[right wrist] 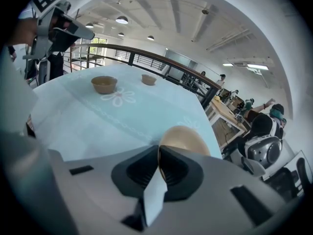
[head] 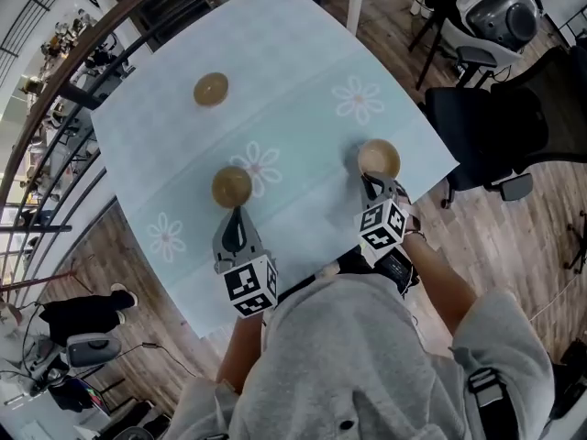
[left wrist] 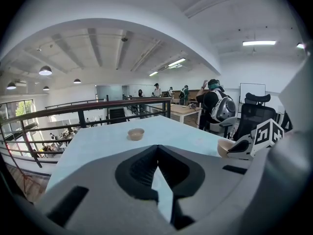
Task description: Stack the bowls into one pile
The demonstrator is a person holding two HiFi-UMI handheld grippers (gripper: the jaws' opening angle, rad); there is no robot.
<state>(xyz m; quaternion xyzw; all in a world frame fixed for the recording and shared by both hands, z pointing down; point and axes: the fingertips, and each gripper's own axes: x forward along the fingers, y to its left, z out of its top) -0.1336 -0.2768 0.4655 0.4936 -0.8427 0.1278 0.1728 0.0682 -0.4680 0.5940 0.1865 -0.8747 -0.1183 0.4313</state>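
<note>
Two grippers show, each carrying one marker cube. On the left gripper (left wrist: pixel 157 153) the jaws are pressed together with nothing between them. On the right gripper (right wrist: pixel 159 153) the jaws are closed on the near rim of the right bowl (head: pixel 379 159).

Three tan bowls sit on one table covered by a pale blue tablecloth (head: pixel 303 71) printed with three white daisies. Taking the middle daisy (head: pixel 264 165) as the mark:

- The middle bowl (head: pixel 231 186) lies on the daisy's left edge, overlapping its petals.
- The far bowl (head: pixel 211 89) stands well beyond the daisy and a little to its left, alone.
- The right bowl lies well to the daisy's right, near the table's edge, and looks tipped in the right gripper view.

No bowl sits inside another.

The left gripper is on the person's side of the daisy. Its tips point at the middle bowl and are just beside that bowl's near rim. Whether they touch it cannot be told.
</note>
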